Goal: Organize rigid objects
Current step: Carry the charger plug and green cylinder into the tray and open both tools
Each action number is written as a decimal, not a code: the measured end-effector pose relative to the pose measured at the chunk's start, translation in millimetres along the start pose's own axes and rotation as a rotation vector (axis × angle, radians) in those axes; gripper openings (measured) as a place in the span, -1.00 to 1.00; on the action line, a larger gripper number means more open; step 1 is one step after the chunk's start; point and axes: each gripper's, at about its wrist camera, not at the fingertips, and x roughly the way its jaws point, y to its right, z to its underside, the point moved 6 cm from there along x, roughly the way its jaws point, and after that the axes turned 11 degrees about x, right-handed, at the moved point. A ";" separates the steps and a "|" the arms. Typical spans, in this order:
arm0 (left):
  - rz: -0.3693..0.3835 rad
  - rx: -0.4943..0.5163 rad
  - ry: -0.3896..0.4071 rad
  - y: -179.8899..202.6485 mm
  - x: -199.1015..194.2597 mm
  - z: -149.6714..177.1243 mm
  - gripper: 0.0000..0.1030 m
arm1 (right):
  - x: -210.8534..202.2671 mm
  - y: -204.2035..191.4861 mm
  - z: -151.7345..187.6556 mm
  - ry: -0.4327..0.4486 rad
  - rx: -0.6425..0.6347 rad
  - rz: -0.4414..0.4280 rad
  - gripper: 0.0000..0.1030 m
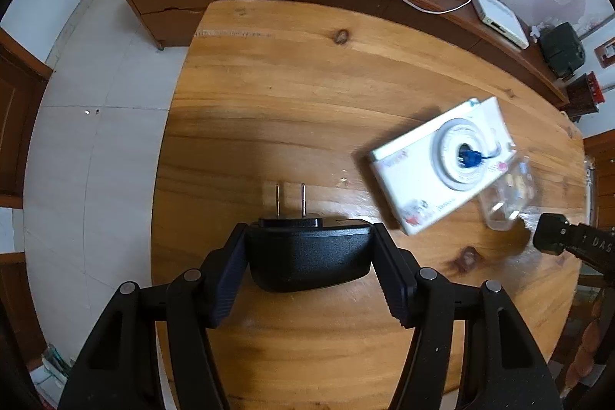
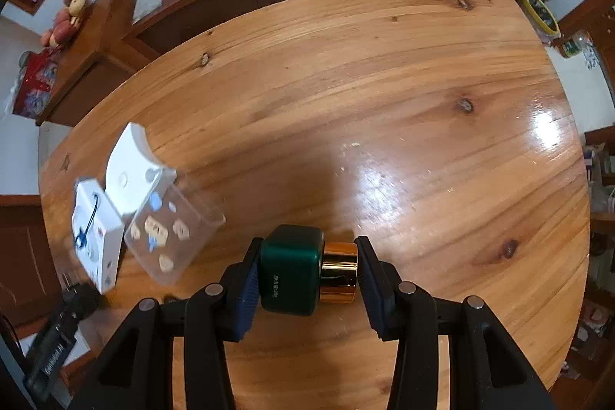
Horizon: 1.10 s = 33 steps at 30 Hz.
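Left wrist view: your left gripper (image 1: 309,244) clenched a black power adapter (image 1: 307,256) above the wooden tabletop (image 1: 288,102), prongs pointing to 12 o'clock. A white box (image 1: 442,168) lay at 2 o'clock.

Right wrist view: your right gripper (image 2: 307,268) clamped a green bottle (image 2: 290,268) by its base and gold cap (image 2: 339,271). A clear plastic container (image 2: 173,233) lay at 9 o'clock, touching the white box (image 2: 96,237).

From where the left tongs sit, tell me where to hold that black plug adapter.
Keep the left tongs across the black plug adapter on its two broad side walls, coming from the rear. Its two metal prongs stick out forward, so stay clear of that end.
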 end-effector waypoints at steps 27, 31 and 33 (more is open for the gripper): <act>0.123 0.133 0.156 91.4 -171.8 150.1 0.27 | -181.3 47.4 191.0 0.290 -0.488 -0.256 -0.10; 0.106 0.149 0.136 102.5 -164.1 176.7 0.27 | -175.6 59.8 228.8 0.290 -0.552 -0.249 -0.10; 0.106 0.151 0.116 106.8 -156.8 189.6 0.27 | -163.6 65.1 246.4 0.274 -0.589 -0.231 -0.10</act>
